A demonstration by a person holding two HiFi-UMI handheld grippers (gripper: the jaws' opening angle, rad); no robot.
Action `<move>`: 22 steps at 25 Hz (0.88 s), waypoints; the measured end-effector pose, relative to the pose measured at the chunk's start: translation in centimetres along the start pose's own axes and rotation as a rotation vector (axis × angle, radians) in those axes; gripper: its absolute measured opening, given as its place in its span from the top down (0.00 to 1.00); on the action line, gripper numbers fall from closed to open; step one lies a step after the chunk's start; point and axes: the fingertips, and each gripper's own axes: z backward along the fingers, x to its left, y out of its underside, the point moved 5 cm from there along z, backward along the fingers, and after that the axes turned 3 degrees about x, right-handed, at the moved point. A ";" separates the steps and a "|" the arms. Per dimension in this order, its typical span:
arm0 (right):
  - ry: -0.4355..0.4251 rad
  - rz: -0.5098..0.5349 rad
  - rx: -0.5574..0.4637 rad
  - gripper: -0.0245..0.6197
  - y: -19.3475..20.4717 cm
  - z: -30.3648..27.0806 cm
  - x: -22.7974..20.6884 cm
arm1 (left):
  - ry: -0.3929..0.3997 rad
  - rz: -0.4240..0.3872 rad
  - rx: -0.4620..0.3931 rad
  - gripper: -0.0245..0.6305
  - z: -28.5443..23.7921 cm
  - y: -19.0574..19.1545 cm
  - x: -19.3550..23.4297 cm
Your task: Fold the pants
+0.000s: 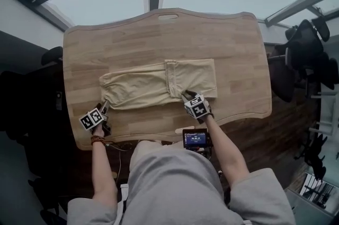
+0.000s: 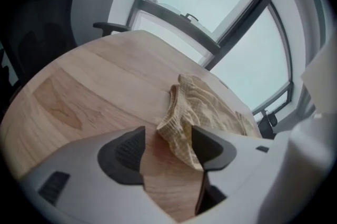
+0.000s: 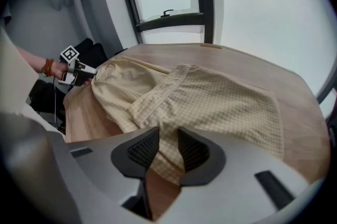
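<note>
Wooden tabletop (image 1: pixel 159 33) carries beige pants (image 1: pixel 153 83); left gripper (image 2: pixel 168 146) jaws gape around a cuff corner, right gripper (image 3: pixel 168 150) jaws pinch the near edge.

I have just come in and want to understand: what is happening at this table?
A person at a wooden table is folding beige pants with a hand-held gripper in each hand. The pants lie flat and look partly folded, one part laid over the other. The right gripper pinches their near edge. The left gripper is at their left end with its jaws apart; a corner of cloth lies between them, not clamped.
</note>
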 end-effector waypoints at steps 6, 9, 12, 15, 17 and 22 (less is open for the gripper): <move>-0.071 0.098 -0.028 0.79 -1.5 -0.2 3.5 | -0.034 -0.013 -0.088 0.56 2.0 -1.2 -0.8; -0.133 0.196 0.039 0.78 -0.9 -1.2 4.4 | -0.056 -0.085 0.042 0.55 -0.6 0.7 -1.2; -0.125 0.131 -0.022 0.78 -1.9 -0.4 3.0 | -0.132 -0.163 0.076 0.55 -1.4 0.9 -1.4; -0.074 0.043 -0.074 0.78 -2.1 1.3 0.4 | -0.206 -0.230 0.071 0.64 -1.4 0.5 -1.3; -0.027 -0.021 -0.085 0.78 -1.0 2.5 -1.8 | -0.222 -0.243 0.038 0.74 -0.7 -0.1 -1.7; 0.064 -0.180 -0.128 0.79 2.3 5.9 -7.3 | -0.204 -0.323 -0.085 0.83 1.7 -4.0 -6.0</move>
